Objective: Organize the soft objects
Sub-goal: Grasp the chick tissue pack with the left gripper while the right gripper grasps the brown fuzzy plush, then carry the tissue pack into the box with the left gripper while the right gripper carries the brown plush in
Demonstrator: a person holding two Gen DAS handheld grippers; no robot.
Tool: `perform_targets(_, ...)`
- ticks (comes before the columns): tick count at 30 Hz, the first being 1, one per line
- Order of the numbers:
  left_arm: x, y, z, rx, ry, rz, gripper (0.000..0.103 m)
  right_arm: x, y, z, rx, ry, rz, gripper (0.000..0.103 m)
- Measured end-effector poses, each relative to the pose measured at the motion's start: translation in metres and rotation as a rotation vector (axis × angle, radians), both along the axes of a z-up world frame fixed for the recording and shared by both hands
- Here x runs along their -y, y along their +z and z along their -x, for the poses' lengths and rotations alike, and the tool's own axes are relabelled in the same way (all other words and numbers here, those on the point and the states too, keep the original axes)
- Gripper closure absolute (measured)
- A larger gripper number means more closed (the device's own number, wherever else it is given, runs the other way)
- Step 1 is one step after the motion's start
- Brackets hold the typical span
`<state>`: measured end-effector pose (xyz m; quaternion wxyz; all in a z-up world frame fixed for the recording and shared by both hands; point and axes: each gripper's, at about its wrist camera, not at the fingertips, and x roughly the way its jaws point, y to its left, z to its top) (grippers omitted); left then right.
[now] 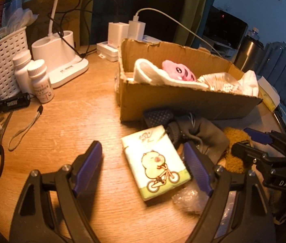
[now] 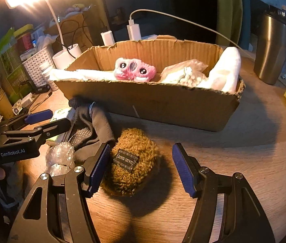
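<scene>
The big cardboard box (image 2: 149,101) sits on the wooden table (image 1: 65,125) so soft things can go inside it. A pink fluffy toy (image 2: 134,69) and white cloths (image 2: 228,68) already lie in it. In front of the box lie more soft things waiting their turn: a dark grey cloth (image 2: 94,121), a brown fuzzy thing (image 2: 134,162), and a tissue pack (image 1: 155,162) with a chick on a bike.

The right claw (image 2: 140,168) is spread wide. The brown fuzzy thing lies between its two blue pads, nearer the left one, but I cannot tell if that pad touches it.

The left claw (image 1: 143,168) is spread wide too. The tissue pack lies flat between its pads, not pinched.
</scene>
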<state>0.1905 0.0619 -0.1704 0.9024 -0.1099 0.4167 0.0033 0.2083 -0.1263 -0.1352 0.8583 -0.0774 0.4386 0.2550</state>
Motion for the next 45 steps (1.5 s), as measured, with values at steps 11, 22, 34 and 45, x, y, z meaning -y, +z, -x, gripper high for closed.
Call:
perform_targets(11, 0.005, -0.003, 0.000, -0.017, -0.038, 0.012, 0.049, -0.006, 0.002, 0.007, 0.005, 0.035, 0.005, 0.056)
perform_targets(22, 0.007, 0.010, 0.016, 0.035, -0.054, 0.019, 0.049, 0.001, 0.017, 0.015, 0.053, 0.023, -0.004, 0.059)
perform_targets(34, 0.009, 0.044, 0.032, 0.120, -0.056, -0.024, 0.049, 0.007, 0.051, 0.028, 0.128, 0.025, -0.015, 0.059)
perform_targets(45, 0.011, 0.073, 0.039, 0.187, -0.058, -0.049, 0.049, 0.008, 0.082, 0.031, 0.199, 0.037, -0.022, 0.059)
